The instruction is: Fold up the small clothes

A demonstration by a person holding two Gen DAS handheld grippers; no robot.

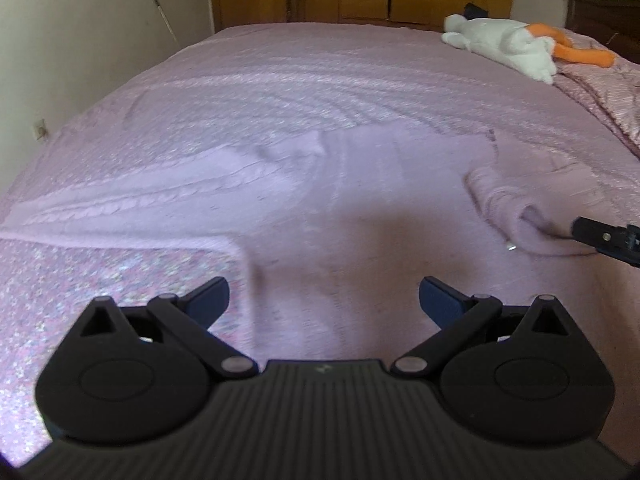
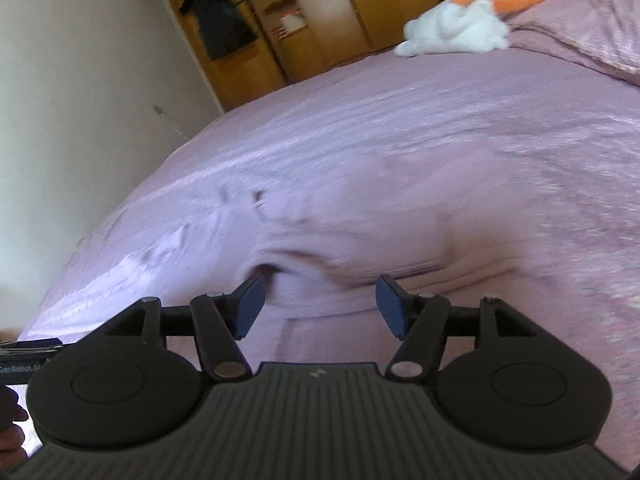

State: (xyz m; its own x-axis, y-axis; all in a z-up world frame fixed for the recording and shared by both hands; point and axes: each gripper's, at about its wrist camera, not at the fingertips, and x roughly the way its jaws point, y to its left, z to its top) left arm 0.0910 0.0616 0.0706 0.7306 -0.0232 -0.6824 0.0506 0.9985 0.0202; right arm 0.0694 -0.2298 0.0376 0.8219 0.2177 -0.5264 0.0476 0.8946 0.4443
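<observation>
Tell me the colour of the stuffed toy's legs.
Orange legs on a white stuffed toy; clearest in the left wrist view.

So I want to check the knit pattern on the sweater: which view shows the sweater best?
The left wrist view: the sweater lies spread across the bed, cable knit sharp on one sleeve. The right wrist view shows only a blurred bunched part.

The only readable text is white lettering, "GenRobot.AI", cut off by the left frame edge, on a black device body (image 2: 24, 364) at the lower left of the right wrist view. A small pale logo mark sits on the ribbed black housing (image 2: 320, 408) of the gripper there, too small to read. Nothing else carries legible text.
</observation>
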